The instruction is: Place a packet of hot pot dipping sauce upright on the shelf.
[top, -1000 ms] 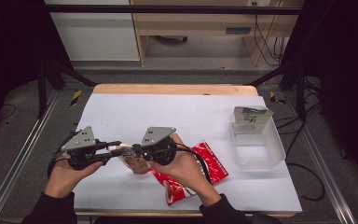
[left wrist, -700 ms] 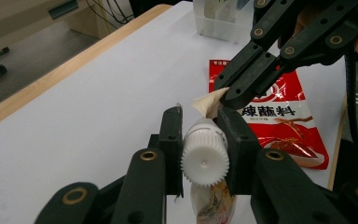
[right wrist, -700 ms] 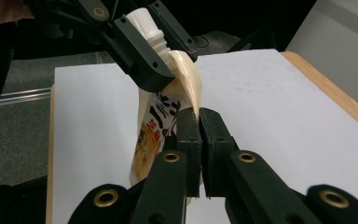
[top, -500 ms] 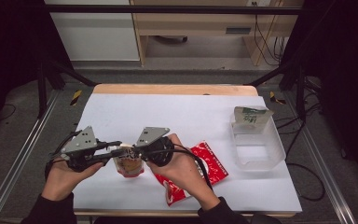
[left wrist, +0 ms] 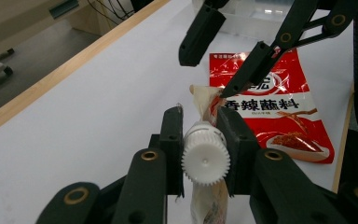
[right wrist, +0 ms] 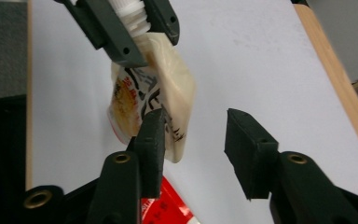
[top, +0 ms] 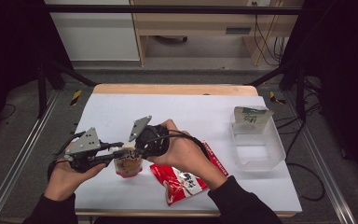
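— What colour is the pouch [top: 128, 166] my left fingers [left wrist: 171, 135] grip?

— Cream, with an orange-brown picture, black lettering and a red lower edge. Its cap [left wrist: 205, 158] is white and ridged.

— And my fingers themselves?

— Black on both hands, with brass-coloured rivets; a grey three-cornered plate tops the left gripper [top: 116, 152], and another the right gripper [top: 137, 148].

— The packet [top: 186, 177] to the right of the pouch?

— Red, glossy, with white and black characters and a brownish food picture near one end.

— The worktop [top: 177, 112]?

— White, with a pale wood far edge.

— The tub [top: 256, 144] at the far right?

— Clear plastic, holding a white pack [top: 251, 116] printed green.

— My sleeves?

— Black.
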`<state>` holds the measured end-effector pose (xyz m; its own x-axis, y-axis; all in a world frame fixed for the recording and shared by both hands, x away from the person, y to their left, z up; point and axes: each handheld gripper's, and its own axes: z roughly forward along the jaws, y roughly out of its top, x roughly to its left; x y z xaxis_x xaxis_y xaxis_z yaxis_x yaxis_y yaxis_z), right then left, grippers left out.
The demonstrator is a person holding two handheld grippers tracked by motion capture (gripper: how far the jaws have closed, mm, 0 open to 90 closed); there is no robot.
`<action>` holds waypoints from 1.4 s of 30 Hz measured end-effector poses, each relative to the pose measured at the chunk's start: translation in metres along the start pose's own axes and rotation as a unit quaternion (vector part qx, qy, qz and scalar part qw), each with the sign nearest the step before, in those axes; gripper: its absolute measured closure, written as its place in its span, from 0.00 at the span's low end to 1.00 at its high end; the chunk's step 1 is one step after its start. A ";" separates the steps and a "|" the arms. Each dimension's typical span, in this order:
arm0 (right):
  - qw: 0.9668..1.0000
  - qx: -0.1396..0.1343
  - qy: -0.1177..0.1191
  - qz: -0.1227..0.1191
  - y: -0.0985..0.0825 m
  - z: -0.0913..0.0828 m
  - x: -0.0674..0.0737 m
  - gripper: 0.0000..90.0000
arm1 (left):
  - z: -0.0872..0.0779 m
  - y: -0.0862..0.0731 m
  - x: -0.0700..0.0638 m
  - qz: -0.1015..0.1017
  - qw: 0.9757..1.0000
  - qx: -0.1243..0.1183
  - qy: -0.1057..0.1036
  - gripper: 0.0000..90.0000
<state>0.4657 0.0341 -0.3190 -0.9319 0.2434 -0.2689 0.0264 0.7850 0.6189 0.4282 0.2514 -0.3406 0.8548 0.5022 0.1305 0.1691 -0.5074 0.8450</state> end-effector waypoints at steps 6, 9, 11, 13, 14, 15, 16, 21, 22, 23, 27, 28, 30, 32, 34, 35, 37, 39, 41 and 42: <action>1.000 0.026 0.011 -0.010 0.008 0.003 -0.004 0.52 | -0.002 0.000 0.001 0.004 1.000 -0.002 -0.003 0.81; 0.999 0.032 0.026 -0.009 0.010 0.007 -0.007 0.51 | -0.002 -0.001 0.001 0.005 1.000 -0.004 -0.003 0.82; 0.999 0.036 0.031 -0.011 0.012 0.009 -0.009 0.52 | -0.002 -0.001 0.001 0.004 1.000 -0.008 -0.009 0.82; 0.998 0.046 0.040 -0.015 0.014 0.012 -0.010 0.56 | -0.002 -0.002 0.002 0.001 1.000 -0.009 -0.014 0.81; 0.998 0.049 0.042 -0.016 0.015 0.014 -0.010 0.58 | -0.002 -0.002 0.001 -0.003 1.000 -0.009 -0.020 0.81; 0.998 0.051 0.042 -0.015 0.016 0.015 -0.010 0.60 | -0.003 -0.002 0.002 -0.001 1.000 -0.009 -0.014 0.81; 0.998 0.053 0.044 -0.015 0.017 0.017 -0.010 0.61 | -0.004 -0.002 0.002 0.001 1.000 -0.009 -0.011 0.81; 0.996 0.061 0.065 -0.012 0.019 0.021 -0.008 0.73 | -0.005 -0.002 0.002 0.001 1.000 -0.014 -0.013 0.81; 0.996 0.064 0.069 -0.010 0.019 0.021 -0.008 0.75 | -0.005 -0.002 0.002 0.000 1.000 -0.017 -0.015 0.82; 0.995 0.068 0.076 -0.005 0.020 0.021 -0.007 0.78 | -0.005 -0.002 0.002 0.001 1.000 -0.017 -0.015 0.81; 0.994 0.070 0.083 0.002 0.021 0.020 -0.007 0.87 | -0.006 -0.002 0.003 0.002 1.000 -0.023 -0.012 0.81; 0.994 0.068 0.084 0.000 0.021 0.020 -0.008 0.88 | -0.006 -0.002 0.003 0.002 1.000 -0.024 -0.011 0.81; 0.994 0.068 0.085 -0.001 0.021 0.020 -0.008 0.92 | -0.006 -0.002 0.004 0.001 1.000 -0.023 -0.010 0.81; 0.994 0.070 0.082 -0.007 0.022 0.019 -0.007 0.95 | -0.005 -0.003 0.004 -0.006 1.000 -0.022 -0.014 0.81; 0.994 0.072 0.079 -0.007 0.023 0.018 -0.006 0.96 | -0.006 -0.003 0.005 -0.009 1.000 -0.027 -0.010 0.81; 0.994 0.072 0.078 -0.004 0.023 0.017 -0.006 0.97 | -0.006 -0.004 0.005 -0.010 0.999 -0.029 -0.010 0.81; 0.994 0.073 0.078 -0.005 0.025 0.015 -0.007 0.97 | -0.005 -0.004 0.004 -0.022 0.999 -0.036 -0.026 0.80; 0.994 0.071 0.080 -0.004 0.026 0.012 -0.010 0.98 | -0.006 -0.004 0.006 -0.021 0.999 -0.044 -0.022 0.80; 0.994 0.075 0.076 -0.005 0.026 0.008 -0.013 0.98 | -0.006 -0.005 0.007 -0.026 0.998 -0.055 -0.018 0.74; 0.994 0.077 0.074 -0.004 0.026 0.007 -0.014 0.98 | -0.006 -0.005 0.008 -0.030 0.997 -0.062 -0.019 0.72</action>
<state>0.4816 0.0551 -0.3040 -0.9750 0.1598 -0.1547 0.0635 0.8668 0.4946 0.4308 0.2623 -0.3409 0.8634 0.5009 0.0603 0.1600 -0.3852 0.9089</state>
